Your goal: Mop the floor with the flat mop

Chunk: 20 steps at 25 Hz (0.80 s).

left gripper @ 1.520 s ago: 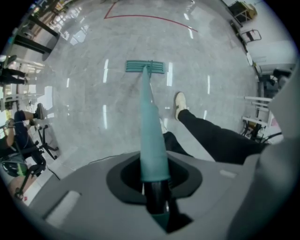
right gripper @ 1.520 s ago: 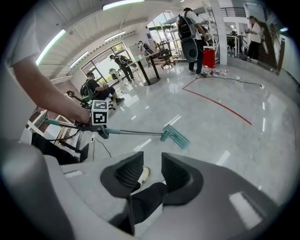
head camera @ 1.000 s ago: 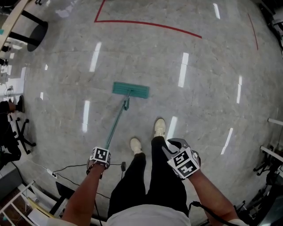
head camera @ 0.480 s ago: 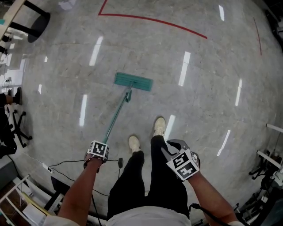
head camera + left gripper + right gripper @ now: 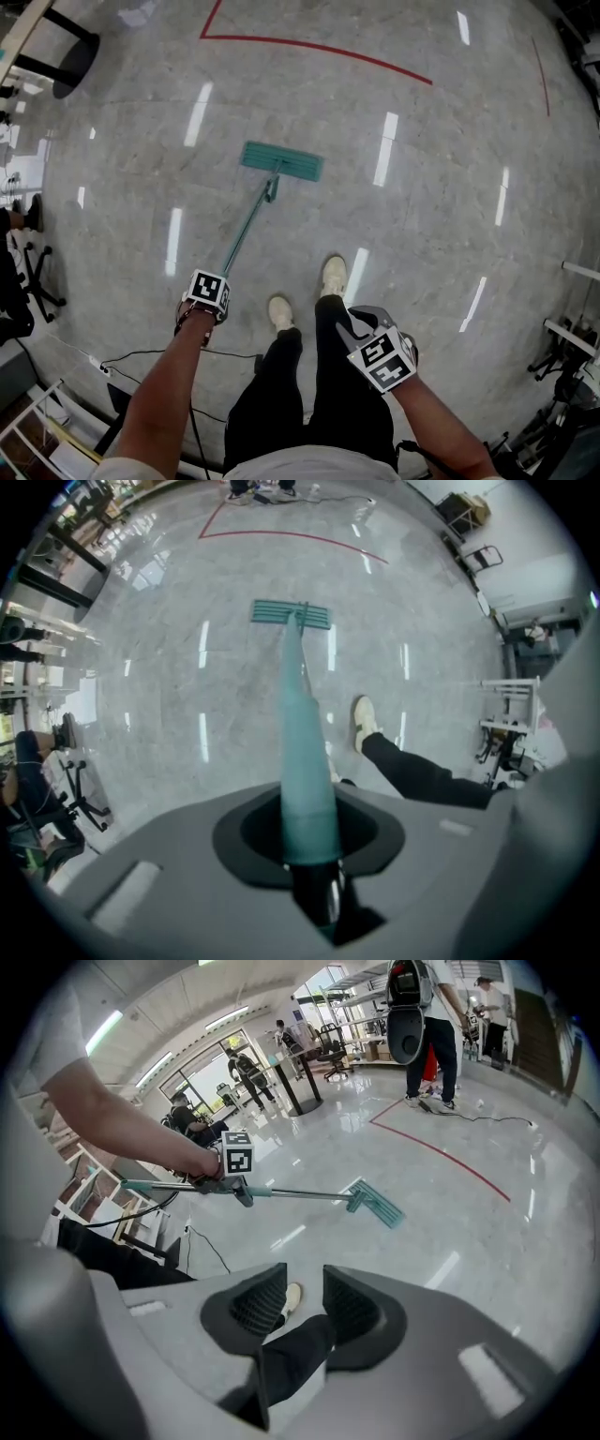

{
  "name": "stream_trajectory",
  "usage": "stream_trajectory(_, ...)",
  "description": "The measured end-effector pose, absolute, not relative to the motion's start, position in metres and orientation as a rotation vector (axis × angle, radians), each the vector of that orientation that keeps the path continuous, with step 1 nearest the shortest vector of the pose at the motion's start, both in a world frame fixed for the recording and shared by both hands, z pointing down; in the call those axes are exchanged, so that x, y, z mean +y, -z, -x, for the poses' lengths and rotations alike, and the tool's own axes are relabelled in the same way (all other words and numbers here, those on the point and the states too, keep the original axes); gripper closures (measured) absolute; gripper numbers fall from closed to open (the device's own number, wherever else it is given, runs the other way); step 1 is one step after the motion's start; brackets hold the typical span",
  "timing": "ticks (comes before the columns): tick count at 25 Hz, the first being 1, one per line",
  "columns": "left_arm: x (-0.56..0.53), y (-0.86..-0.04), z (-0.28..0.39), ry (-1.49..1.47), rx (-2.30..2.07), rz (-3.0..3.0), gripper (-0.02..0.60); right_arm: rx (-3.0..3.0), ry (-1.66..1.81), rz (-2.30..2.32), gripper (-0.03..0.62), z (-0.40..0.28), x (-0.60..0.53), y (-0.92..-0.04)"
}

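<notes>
Teal mop handle (image 5: 246, 230) clamped in left gripper (image 5: 311, 850), forearm extended forward | right gripper (image 5: 302, 1302) apart, empty, above leg (image 5: 291, 1349)

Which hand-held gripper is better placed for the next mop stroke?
Left. The left hand-held gripper is shut on the mop handle; the right hand-held gripper is open and empty.

One flat mop (image 5: 281, 161), two tools (image 5: 212, 298) (image 5: 367, 330), and two white shoes (image 5: 279, 312) (image 5: 334, 276).

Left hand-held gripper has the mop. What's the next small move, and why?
Probably draw the teal flat mop pad back toward the white shoes: the left hand-held gripper is shut on the teal mop handle, and the pad lies flat on the grey floor, ahead.
</notes>
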<state>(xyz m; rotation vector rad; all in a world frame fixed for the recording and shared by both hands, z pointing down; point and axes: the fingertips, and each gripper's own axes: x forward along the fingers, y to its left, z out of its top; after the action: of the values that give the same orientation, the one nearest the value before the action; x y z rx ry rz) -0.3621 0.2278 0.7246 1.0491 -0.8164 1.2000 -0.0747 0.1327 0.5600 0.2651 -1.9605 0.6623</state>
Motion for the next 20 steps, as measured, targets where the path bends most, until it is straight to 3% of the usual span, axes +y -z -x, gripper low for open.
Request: stream_trajectory(20,0.084,-0.725,0.352,-1.142,-0.839,-1.046,0.486,-1.967,-0.732,-0.371,0.471,0.051,0.097,-0.565)
